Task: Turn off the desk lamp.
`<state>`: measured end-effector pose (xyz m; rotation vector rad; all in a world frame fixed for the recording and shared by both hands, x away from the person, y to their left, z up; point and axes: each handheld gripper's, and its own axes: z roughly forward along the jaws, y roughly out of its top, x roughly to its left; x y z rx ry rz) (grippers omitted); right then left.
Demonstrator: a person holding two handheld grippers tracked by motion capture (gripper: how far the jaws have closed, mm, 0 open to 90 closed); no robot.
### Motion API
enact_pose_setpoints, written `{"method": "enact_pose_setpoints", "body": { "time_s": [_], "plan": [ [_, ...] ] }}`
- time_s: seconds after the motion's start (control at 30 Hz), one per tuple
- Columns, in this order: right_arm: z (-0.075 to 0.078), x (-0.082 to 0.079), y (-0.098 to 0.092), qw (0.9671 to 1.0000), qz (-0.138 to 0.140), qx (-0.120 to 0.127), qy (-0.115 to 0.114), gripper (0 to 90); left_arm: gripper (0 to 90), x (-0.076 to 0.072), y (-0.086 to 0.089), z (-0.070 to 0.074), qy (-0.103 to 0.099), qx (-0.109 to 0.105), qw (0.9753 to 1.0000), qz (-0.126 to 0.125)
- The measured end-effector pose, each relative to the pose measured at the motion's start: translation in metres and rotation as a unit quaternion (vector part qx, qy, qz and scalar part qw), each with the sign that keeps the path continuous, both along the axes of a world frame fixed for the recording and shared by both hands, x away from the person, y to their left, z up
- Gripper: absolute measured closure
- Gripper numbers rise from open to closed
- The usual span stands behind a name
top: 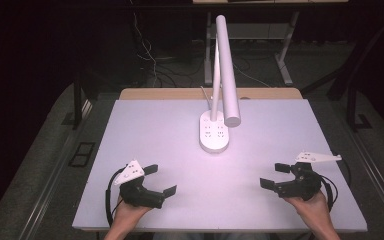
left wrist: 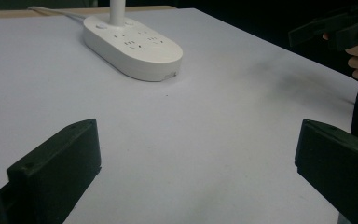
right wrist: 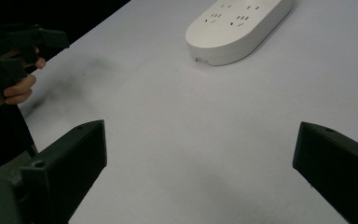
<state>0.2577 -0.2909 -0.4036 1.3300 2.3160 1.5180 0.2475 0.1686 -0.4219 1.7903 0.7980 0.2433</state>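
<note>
A white desk lamp (top: pixel 226 70) stands on an oval base (top: pixel 214 131) with socket slots, at the middle of the white table (top: pixel 145 125). The same base (left wrist: pixel 133 46) lies ahead in the left gripper view and at the top of the right gripper view as base (right wrist: pixel 237 28). My left gripper (top: pixel 160 181) rests near the front left edge, open, with nothing between its jaws. My right gripper (top: pixel 275 176) sits near the front right edge, also open and empty. Both point inward toward the table's middle.
The lamp's cord (top: pixel 206 97) runs back off the table's far edge. Beyond the table are a wooden strip (top: pixel 180 93), dark floor, loose cables (top: pixel 150 60) and the legs of another desk (top: pixel 285 65). The other hand and gripper (left wrist: pixel 340 30) appear far right in the left gripper view.
</note>
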Motion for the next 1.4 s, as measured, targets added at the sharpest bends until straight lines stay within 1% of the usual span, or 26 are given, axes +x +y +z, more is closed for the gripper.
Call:
{"method": "enact_pose_setpoints", "body": {
  "time_s": [0.1,0.13,0.2,0.23,0.37,0.5,0.73,0.97,1.13,1.33,1.4],
  "plan": [
    [0.002,0.002,0.0,1.0,0.0,-0.006,-0.002,2.8,0.0,0.0,0.0,0.0,0.001,-0.001,1.0,-0.001],
    [0.004,0.003,0.0,0.9999,0.001,-0.011,0.001,2.8,0.0,0.0,0.0,0.0,0.002,-0.001,1.0,0.0],
    [0.009,0.004,-0.001,0.9999,0.0,-0.014,-0.002,2.8,0.0,0.0,0.0,0.0,0.002,-0.002,1.0,-0.001],
    [0.012,0.005,-0.001,0.9999,-0.001,-0.013,-0.003,2.8,0.0,-0.001,0.0,0.0,0.001,-0.001,1.0,-0.001],
    [0.023,0.01,0.0,0.9997,0.006,-0.024,-0.007,2.8,0.0,-0.001,0.001,0.001,0.001,-0.001,1.0,-0.001],
    [0.031,0.016,0.001,0.9996,0.008,-0.027,-0.007,2.8,0.0,-0.001,0.001,0.001,0.001,0.0,1.0,-0.002],
    [0.038,0.031,0.006,0.9992,0.015,-0.037,-0.002,2.8,0.0,-0.001,0.001,0.0,0.001,-0.002,1.0,0.0],
    [0.047,0.045,0.012,0.9987,0.026,-0.044,-0.005,2.8,0.0,-0.001,0.002,0.0,0.001,-0.002,1.0,-0.001],
    [0.051,0.051,0.015,0.9986,0.028,-0.045,-0.004,2.8,0.0,-0.001,0.002,0.0,0.001,-0.003,1.0,0.001],
    [0.053,0.063,0.018,0.998,0.036,-0.051,-0.004,2.9,0.0,-0.001,0.003,0.0,0.001,-0.005,1.0,0.005],
    [0.053,0.067,0.021,0.9979,0.038,-0.052,0.0,2.8,0.0,0.0,0.004,0.0,0.002,-0.005,1.0,0.006]
  ]
}}
